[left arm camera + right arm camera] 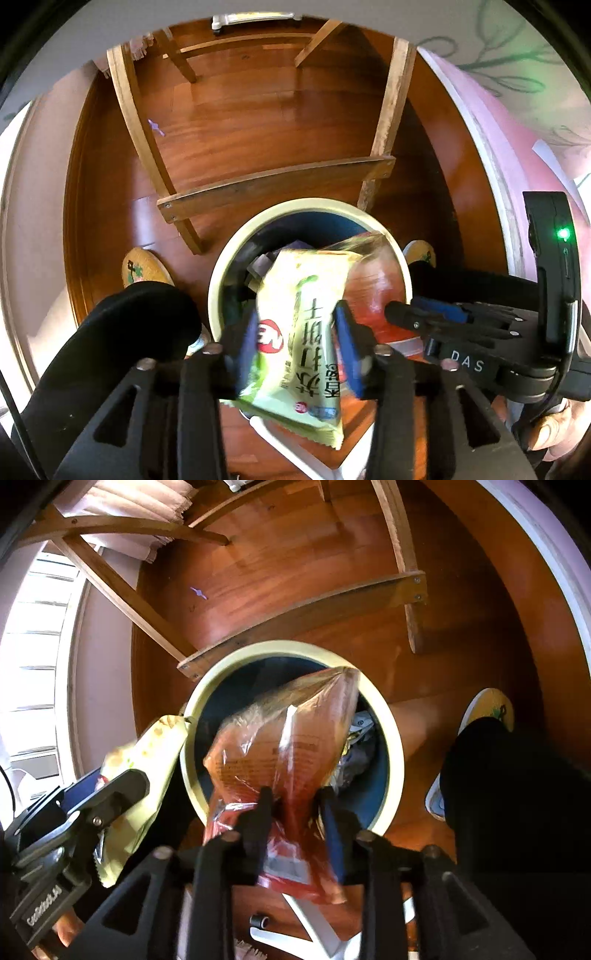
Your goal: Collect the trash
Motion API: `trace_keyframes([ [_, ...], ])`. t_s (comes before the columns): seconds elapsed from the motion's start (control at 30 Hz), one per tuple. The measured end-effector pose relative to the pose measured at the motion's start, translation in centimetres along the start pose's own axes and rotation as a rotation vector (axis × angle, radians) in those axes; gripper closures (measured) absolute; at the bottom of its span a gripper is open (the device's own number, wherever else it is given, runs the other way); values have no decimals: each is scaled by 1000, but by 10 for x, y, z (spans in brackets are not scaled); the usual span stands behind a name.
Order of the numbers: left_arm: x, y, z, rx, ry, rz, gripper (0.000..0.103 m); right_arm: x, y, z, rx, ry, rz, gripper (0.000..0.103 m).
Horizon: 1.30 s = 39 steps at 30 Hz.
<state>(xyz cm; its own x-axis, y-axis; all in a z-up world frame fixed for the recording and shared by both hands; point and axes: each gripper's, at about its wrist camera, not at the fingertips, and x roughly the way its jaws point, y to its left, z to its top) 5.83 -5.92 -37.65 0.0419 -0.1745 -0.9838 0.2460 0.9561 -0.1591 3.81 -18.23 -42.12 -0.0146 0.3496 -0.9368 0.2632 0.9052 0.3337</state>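
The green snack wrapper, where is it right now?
The green snack wrapper is pinched in the left gripper above the near rim of the trash bin, left of the orange wrapper.

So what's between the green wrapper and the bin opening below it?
Nothing: in the left wrist view the green wrapper, pinched in the left hand-held gripper, hangs directly over the bin.

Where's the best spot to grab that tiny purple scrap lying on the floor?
Probably from straight above, pinching across the middle of the purple scrap. It lies flat on the wooden floor, so nothing sticks up sideways to catch. Both grippers are full now.
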Motion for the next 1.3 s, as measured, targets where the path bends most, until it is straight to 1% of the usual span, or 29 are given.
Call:
trace_keyframes([
  [0.03, 1, 1, 0, -1, 4, 3, 55, 1, 1, 0, -6, 2, -15, 60],
  [0.07, 4, 2, 0, -3, 9, 4, 53, 2, 0, 1, -12, 5, -25, 51],
  [0.1, 5, 3, 0, -5, 13, 6, 52, 2, 1, 1, -17, 3, -31, 49],
  [0.23, 6, 5, 0, -5, 16, 12, 42, 3, 1, 1, -30, -1, -41, 49],
  [0.3, 5, 4, 0, -3, 14, 13, 41, 2, 1, 0, -33, -1, -54, 49],
  [0.43, 5, 4, -1, -2, 9, 13, 34, 1, 1, 0, -43, -10, -72, 49],
  [0.73, -6, -2, -5, 15, -15, 24, 34, -10, 4, -4, -74, -40, -93, 49],
  [0.87, -20, -13, -10, 44, -30, 24, 34, -26, 10, -10, -102, -66, -94, 49],
  [0.97, -33, -22, -17, 65, -37, 19, 34, -41, 17, -19, -129, -77, -110, 49],
  [1.03, -45, -25, -23, 73, -56, 16, 34, -50, 20, -24, -151, -90, -134, 49],
  [1.17, -72, -30, -34, 84, -83, 1, 34, -81, 29, -38, -197, -138, -128, 49],
  [1.3, -113, -37, -42, 130, -148, 28, 34, -126, 41, -53, -272, -237, -141, 49],
])
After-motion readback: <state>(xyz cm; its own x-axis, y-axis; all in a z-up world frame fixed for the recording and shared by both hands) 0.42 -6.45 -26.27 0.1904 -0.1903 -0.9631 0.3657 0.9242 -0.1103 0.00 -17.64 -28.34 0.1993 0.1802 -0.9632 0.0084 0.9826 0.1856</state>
